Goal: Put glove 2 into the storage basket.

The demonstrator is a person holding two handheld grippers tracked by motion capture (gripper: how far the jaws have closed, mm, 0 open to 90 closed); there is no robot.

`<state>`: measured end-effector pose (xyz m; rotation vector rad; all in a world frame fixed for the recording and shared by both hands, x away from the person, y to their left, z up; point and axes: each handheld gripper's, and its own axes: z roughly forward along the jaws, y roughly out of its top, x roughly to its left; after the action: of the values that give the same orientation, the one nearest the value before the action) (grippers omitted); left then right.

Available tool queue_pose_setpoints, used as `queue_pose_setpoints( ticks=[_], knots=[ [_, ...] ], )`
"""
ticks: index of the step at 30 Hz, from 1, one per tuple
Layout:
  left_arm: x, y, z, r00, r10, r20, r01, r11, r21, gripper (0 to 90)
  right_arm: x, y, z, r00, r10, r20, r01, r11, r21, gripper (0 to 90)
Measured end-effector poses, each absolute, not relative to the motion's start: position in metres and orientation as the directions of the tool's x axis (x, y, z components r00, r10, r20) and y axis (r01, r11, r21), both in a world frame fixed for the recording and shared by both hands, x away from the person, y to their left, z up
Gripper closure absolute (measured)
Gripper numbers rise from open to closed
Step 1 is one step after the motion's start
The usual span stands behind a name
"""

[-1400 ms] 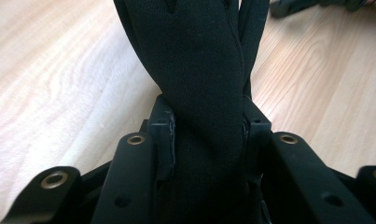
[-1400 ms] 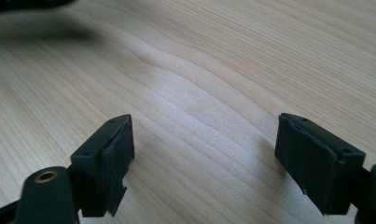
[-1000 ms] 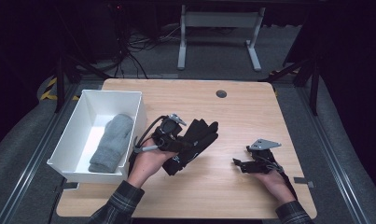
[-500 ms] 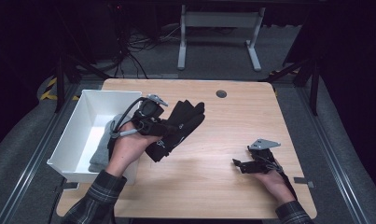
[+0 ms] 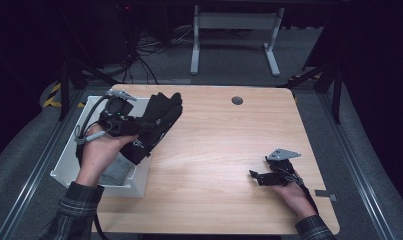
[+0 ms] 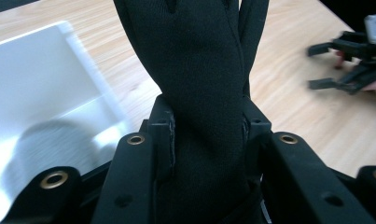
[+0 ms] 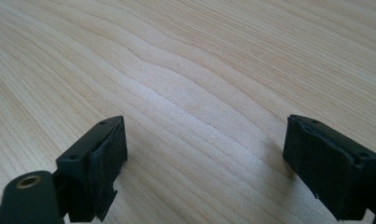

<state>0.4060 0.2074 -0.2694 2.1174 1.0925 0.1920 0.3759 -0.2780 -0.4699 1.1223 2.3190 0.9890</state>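
Gripping black glove (image 6: 195, 70) | left gripper (image 5: 139, 131) fingers clamped | glove long axis toward table's far side

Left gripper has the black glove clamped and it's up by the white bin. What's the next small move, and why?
Probably carry the black fabric glove a little further over the white rectangular bin before letting go. The left gripper is shut on its middle, but in the high view much of the glove hangs over the wooden table, beside the grey cloth already inside.
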Motion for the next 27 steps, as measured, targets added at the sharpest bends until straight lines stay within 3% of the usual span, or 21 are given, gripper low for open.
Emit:
queue_pose_setpoints(
  ticks=[12, 27],
  knots=[
    [0.404, 0.267, -0.286, 0.483, 0.853, -0.197, 0.709, -0.250, 0.659, 66.1, 0.376, -0.278, -0.470, -0.609, 0.793, -0.032, 0.526, 0.433, 0.732, 14.0],
    [0.429, 0.277, -0.362, 0.367, 0.900, -0.233, 0.824, -0.199, 0.531, 65.8, 0.376, -0.278, -0.470, -0.608, 0.793, -0.032, 0.526, 0.433, 0.732, 13.9]
  ],
)
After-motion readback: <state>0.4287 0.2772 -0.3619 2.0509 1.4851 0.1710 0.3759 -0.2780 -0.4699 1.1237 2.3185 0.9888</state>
